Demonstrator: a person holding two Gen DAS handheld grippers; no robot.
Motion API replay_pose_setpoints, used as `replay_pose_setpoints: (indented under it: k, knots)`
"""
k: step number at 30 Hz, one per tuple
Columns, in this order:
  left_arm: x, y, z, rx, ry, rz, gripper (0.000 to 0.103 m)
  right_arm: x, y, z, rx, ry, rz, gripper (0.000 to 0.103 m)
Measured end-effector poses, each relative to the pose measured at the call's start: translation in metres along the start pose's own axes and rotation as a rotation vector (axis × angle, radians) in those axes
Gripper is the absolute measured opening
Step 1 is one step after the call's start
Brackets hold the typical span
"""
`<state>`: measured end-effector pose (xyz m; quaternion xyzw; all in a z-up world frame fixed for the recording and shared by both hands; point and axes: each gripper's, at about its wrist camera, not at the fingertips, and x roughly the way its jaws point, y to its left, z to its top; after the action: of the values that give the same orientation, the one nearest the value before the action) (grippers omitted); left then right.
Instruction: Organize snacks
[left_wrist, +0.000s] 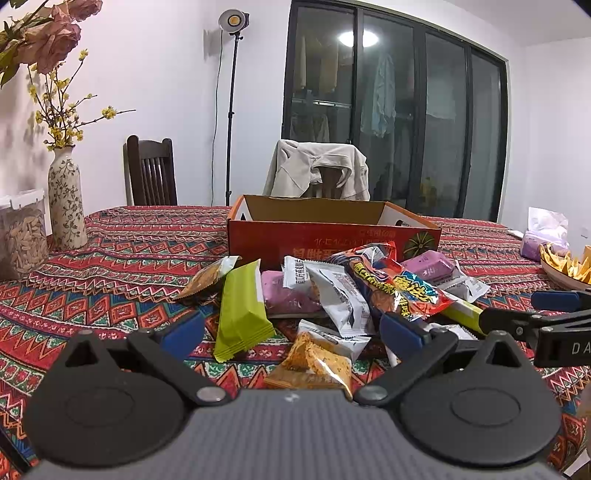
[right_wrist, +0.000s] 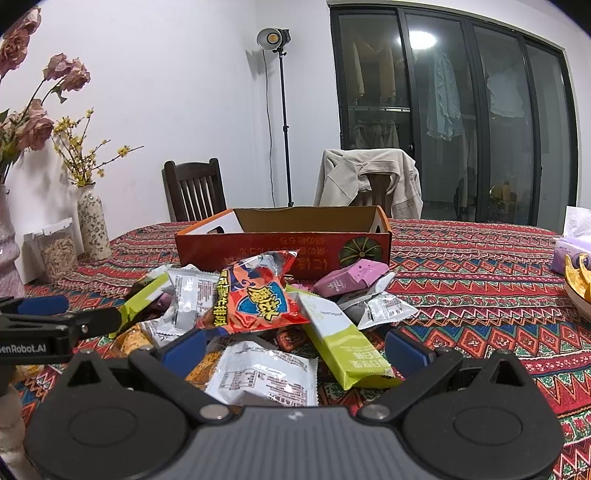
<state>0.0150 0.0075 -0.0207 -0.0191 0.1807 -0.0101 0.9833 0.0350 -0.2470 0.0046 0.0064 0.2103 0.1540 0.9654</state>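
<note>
A pile of snack packets lies on the patterned tablecloth in front of an open orange cardboard box (left_wrist: 332, 236) (right_wrist: 280, 243). The pile holds a green packet (left_wrist: 242, 310) (right_wrist: 343, 347), a red-orange packet (left_wrist: 402, 284) (right_wrist: 258, 299), white packets (left_wrist: 340, 291) (right_wrist: 266, 380), purple packets (left_wrist: 428, 266) (right_wrist: 351, 277) and an orange packet (left_wrist: 310, 365). My left gripper (left_wrist: 291, 332) is open, low over the near side of the pile. My right gripper (right_wrist: 295, 347) is open over the white and green packets. Neither holds anything.
A patterned vase (left_wrist: 66, 199) (right_wrist: 92, 221) and a clear container of seeds (left_wrist: 22, 236) (right_wrist: 55, 251) stand at the left. A plate of yellow snacks (left_wrist: 569, 266) (right_wrist: 580, 284) and a tissue pack (left_wrist: 543, 232) are at the right. Two chairs stand behind the table.
</note>
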Motion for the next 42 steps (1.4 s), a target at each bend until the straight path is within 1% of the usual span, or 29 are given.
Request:
replay_pose_setpoints:
  k: [28,35,39,42]
  knots:
    - [0.000,0.002,-0.004,-0.002,0.003,-0.001,0.103,0.003,0.004,-0.004,-0.002,0.021,0.020,0.103]
    - [0.000,0.004,-0.009,-0.008,0.008,0.003,0.103,0.005,0.004,-0.005,0.002,0.028,0.030,0.103]
    - [0.000,0.004,-0.008,-0.012,0.013,0.003,0.103,0.008,0.007,-0.005,0.002,0.040,0.047,0.101]
    - [0.001,0.005,-0.008,-0.015,0.017,0.005,0.103,0.013,0.011,-0.006,-0.002,0.060,0.061,0.092]
